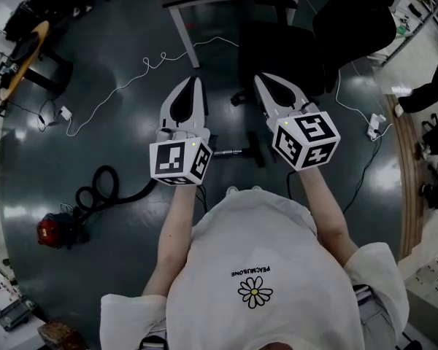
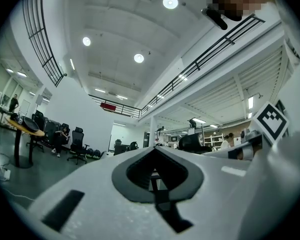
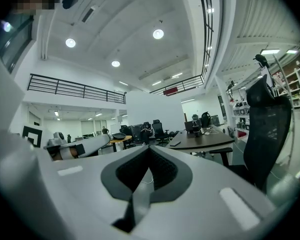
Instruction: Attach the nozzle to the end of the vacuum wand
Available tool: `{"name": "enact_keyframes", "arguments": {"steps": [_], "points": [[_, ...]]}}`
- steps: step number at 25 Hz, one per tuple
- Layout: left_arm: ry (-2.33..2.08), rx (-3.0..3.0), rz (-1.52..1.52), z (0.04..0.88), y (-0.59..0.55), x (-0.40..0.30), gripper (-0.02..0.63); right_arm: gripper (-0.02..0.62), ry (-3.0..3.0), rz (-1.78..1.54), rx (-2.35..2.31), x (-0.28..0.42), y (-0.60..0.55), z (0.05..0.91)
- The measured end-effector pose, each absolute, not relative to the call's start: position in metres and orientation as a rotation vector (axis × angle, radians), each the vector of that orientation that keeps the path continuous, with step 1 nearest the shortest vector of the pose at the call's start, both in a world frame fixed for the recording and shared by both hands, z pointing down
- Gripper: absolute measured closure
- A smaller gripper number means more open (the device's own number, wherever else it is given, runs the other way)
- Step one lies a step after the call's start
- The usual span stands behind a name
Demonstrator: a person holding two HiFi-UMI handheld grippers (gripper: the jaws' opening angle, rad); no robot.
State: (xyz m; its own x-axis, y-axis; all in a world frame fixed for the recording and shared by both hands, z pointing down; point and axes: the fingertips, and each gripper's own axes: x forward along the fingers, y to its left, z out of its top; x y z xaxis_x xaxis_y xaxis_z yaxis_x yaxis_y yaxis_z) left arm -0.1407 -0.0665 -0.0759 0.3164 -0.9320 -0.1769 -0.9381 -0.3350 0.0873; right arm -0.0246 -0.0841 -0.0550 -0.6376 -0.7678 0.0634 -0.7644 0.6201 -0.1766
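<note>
Across the dark floor from the small red round vacuum canister point(image 1: 57, 230), beyond its looped black ribbed hose point(image 1: 102, 188), lay the short silver metal wand point(image 1: 230, 152). A black plastic piece, probably the nozzle point(image 1: 258, 152), sat at the wand's end farthest from the canister; whether the two touched could not be told. Above them, and farther from the canister than the hose, the left gripper point(image 1: 194, 81) and the right gripper point(image 1: 262, 78) hung level. Each had its jaws pressed together on nothing.

The wand would likely handle as a stiff, smooth, fairly light tube that could slip between pads and be dragged by the hose. A hold near its free end seemed best. The nozzle looked like light, hard plastic, best taken by its neck. No container showed its contents: the canister was closed.
</note>
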Motion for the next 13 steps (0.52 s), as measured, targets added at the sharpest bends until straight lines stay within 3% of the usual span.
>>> {"name": "enact_keyframes", "arguments": {"steps": [13], "points": [[1.759, -2.543, 0.318, -0.077, -0.063, -0.13, 0.603, 0.589, 2.801, -0.252, -1.328, -0.019, -0.076, -0.06]]}}
